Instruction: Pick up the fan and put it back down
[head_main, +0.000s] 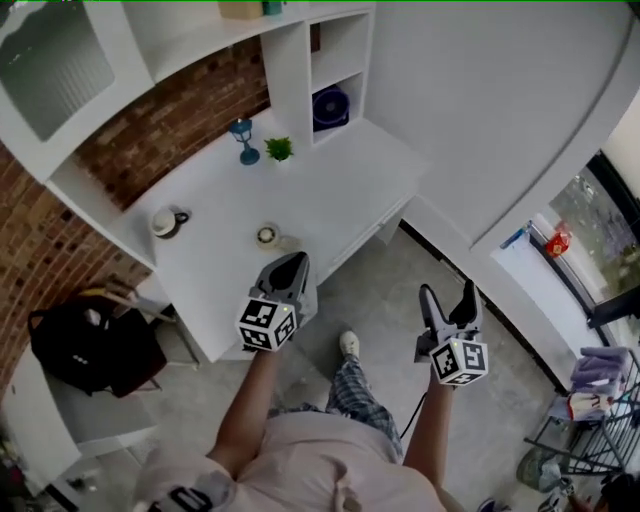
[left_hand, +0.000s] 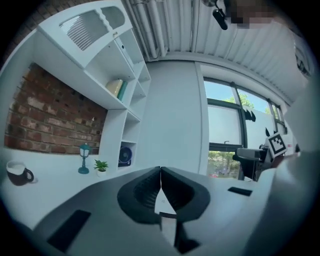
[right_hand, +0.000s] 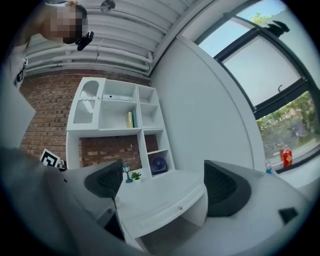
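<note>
Desk (head_main: 345, 195): mug (head_main: 166, 222), lamp (head_main: 243, 140), plant (head_main: 279, 149), perhaps tape (head_main: 267, 236)

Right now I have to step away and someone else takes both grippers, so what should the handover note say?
Left gripper: jaws shut, empty, over the near edge of the white desk.
Right gripper: jaws open, empty, over the floor in front of the desk.
Small dark blue round fan: standing in the lowest cubby of the white shelf unit at the desk's back, far from both grippers.
Done: nothing visible yet.
Left: reach the fan, grip it, lift it, set it back down.
</note>
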